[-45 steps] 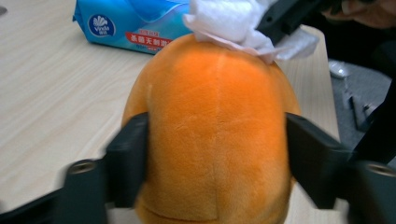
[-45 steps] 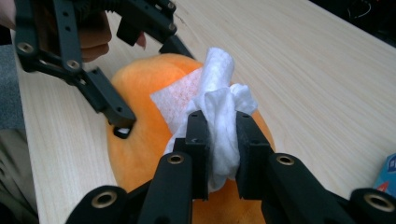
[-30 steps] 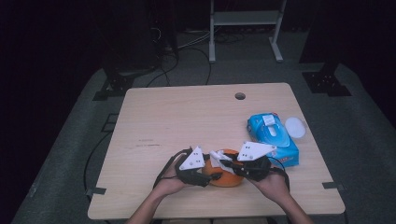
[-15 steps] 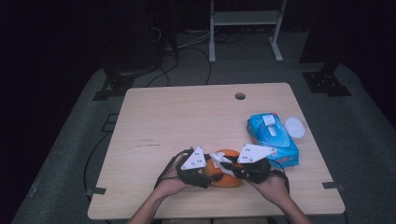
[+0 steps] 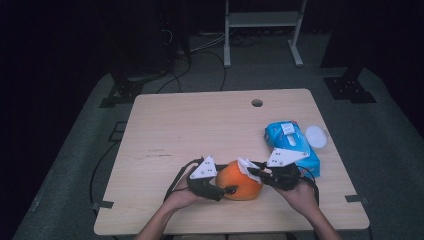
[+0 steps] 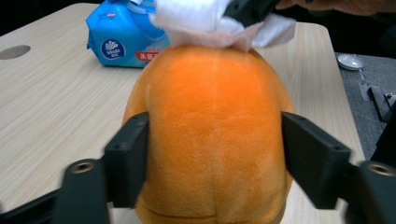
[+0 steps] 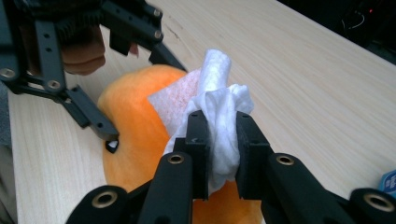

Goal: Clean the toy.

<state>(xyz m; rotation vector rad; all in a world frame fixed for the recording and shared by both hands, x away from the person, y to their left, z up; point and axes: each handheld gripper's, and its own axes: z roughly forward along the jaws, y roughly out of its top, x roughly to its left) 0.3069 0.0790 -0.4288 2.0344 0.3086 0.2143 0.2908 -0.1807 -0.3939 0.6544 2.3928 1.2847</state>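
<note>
High view: the orange plush toy (image 5: 243, 181) lies on the pale wooden surface (image 5: 200, 125) near its front edge, between the two hands. The left gripper (image 5: 227, 190) sits at the toy's 9 o'clock side, the right gripper (image 5: 251, 171) at its 2 o'clock side, with a white wipe (image 5: 246, 166) lying on the toy's top at that spot. A blue wipes pack (image 5: 291, 145) lies at 2 o'clock from the toy, close behind the right gripper, and a white lid (image 5: 316, 135) rests just beside the pack at the surface's right edge. Left gripper view: the toy (image 6: 212, 140) stands between the two black fingers (image 6: 128, 158), which have just been opening; they now flank its sides, and whether they still touch the plush cannot be told with certainty, though no pressing shows. The wipe (image 6: 210, 21) sits on the toy's crest at 12 o'clock, and the blue pack (image 6: 122, 35) lies behind at 11 o'clock. Right gripper view: the fingers (image 7: 198, 140) are pinching the bunched wipe (image 7: 217, 107), which drapes onto the toy (image 7: 135, 121) below. The left gripper (image 7: 135, 95) appears at 10 o'clock, its fingers spread about the toy's far end.
</note>
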